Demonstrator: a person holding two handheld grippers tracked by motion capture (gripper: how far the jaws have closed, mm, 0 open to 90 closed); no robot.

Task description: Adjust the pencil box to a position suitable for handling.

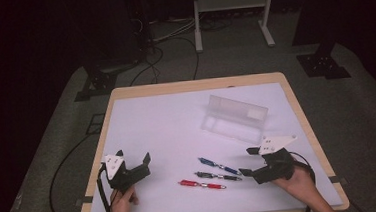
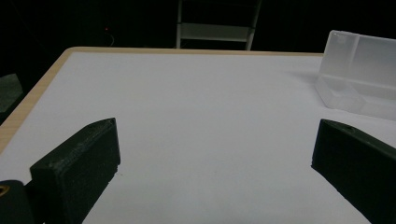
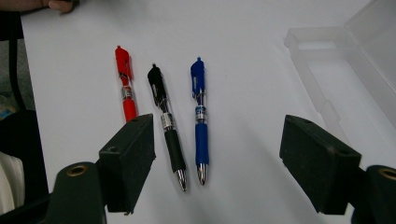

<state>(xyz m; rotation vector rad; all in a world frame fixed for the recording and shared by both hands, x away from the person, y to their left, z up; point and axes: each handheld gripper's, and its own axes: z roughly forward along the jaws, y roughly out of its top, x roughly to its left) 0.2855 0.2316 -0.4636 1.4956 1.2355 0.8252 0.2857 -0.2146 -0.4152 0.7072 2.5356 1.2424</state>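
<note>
Three pens lie side by side on the white table point(image 1: 167, 122) near its front: a blue pen point(image 1: 219, 165), a black pen point(image 1: 217, 175) and a red pen point(image 1: 201, 184). A clear plastic case point(image 1: 234, 118) lies open behind them. My right gripper point(image 1: 248, 162) is open just right of the pen tips. In the right gripper view, the blue pen point(image 3: 200, 112) and black pen point(image 3: 163, 116) lie between the open jaws of my right gripper point(image 3: 218, 121), and the red pen point(image 3: 125, 86) sits by the left jaw. My left gripper point(image 1: 133, 157) is open at the front left and holds nothing.
The left gripper view has the clear case point(image 2: 359, 74) at the far right, beyond my left gripper point(image 2: 217, 126). The table's wooden rim point(image 1: 194, 84) borders the white sheet. Cables and stand feet point(image 1: 323, 64) lie on the floor behind.
</note>
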